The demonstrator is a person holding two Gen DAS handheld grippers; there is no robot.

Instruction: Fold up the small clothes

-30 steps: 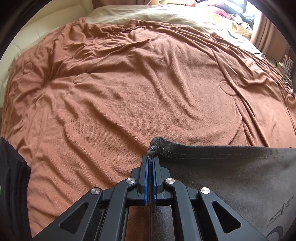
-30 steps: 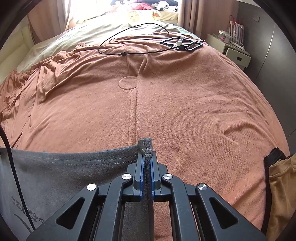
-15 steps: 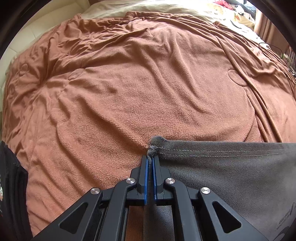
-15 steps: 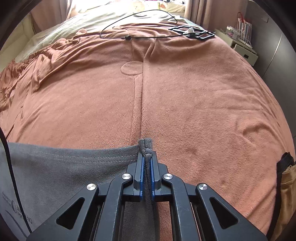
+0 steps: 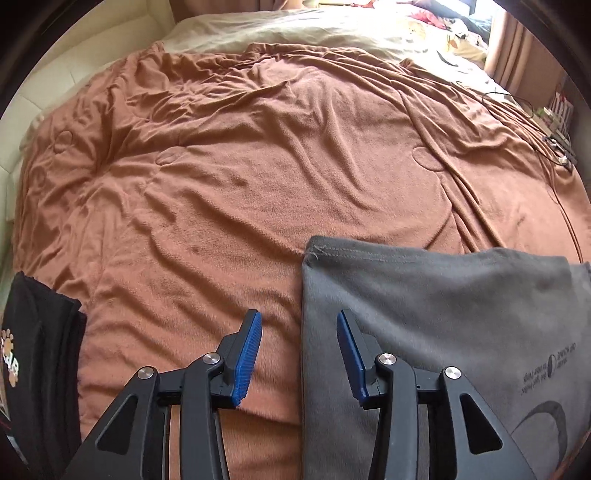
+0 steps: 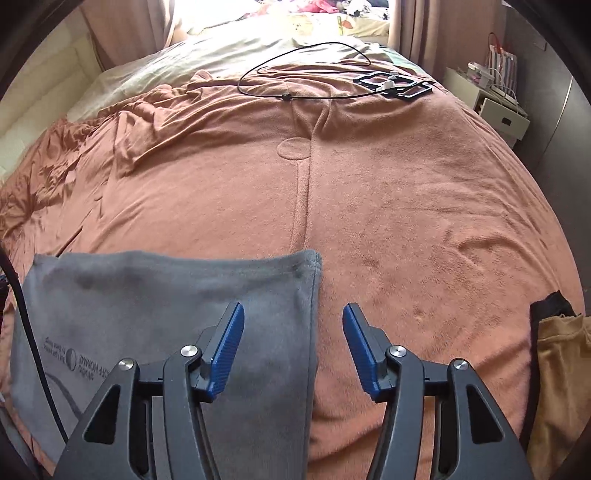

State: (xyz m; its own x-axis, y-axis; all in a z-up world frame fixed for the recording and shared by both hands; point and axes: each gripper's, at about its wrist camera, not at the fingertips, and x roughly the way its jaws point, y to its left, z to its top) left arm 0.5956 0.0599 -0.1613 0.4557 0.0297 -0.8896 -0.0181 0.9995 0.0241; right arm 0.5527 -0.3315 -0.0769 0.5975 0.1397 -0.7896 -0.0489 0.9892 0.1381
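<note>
Both grippers, left [image 5: 299, 354] and right [image 6: 293, 350], jaws apart, empty | grey garment [image 5: 443, 314] flat on bed blanket [image 5: 258, 184] | risk: regrasp pinches plush blanket too, dragging fold crooked

My bed [image 5: 258, 177]: rumpled brown fleece blanket [image 6: 406, 221] over pale sheet [image 5: 295, 26] at far end. Grey garment [image 5: 461, 314] flat on blanket near me, printed logo up. Black folded garment [image 5: 37, 350] at left edge. Tan garment [image 6: 557, 369] over black one at right edge. Black cable [image 6: 306, 66] looped beside black frame [image 6: 395, 86] on far blanket.
</note>
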